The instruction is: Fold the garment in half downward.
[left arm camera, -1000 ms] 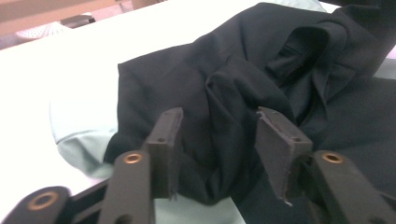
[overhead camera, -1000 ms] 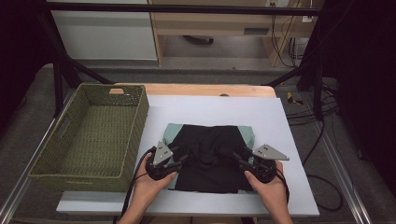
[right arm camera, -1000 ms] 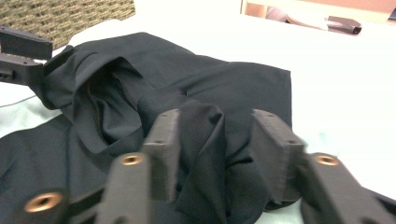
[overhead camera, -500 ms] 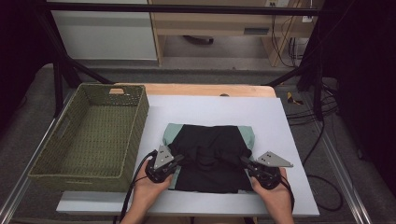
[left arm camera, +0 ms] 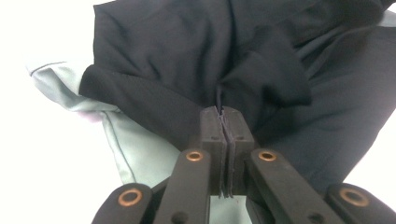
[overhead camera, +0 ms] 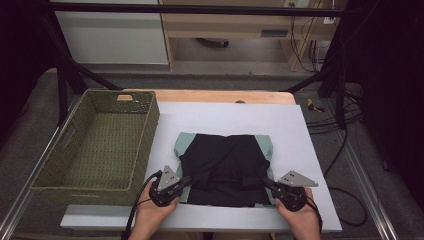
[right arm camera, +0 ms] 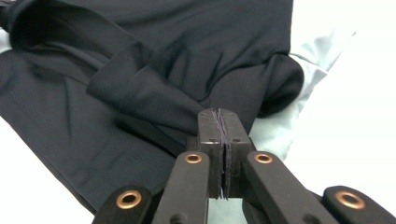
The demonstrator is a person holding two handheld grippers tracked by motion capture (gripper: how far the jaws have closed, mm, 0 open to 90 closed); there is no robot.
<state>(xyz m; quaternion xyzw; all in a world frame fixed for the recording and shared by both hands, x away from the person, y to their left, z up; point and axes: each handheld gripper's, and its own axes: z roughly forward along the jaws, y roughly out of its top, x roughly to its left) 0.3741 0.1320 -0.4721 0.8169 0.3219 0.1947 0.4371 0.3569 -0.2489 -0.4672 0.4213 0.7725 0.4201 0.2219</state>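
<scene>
- Both claws, left gripper [left arm camera: 222, 122] and right gripper [right arm camera: 219, 122], have just clamped shut, pinching the black fabric garment [overhead camera: 225, 167] at its near corners.
- Next, I judge, comes a fold toward the far edge over the pale green cloth [overhead camera: 182, 142].

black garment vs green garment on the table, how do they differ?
The black garment lies on top, rumpled with folds; the green garment lies underneath, flatter. The black one covers most of the pile; the green one shows as strips at the left and right edges. Both grippers, left and right, are shut on the black one, none on the green. Both rest on the white sheet.
</scene>
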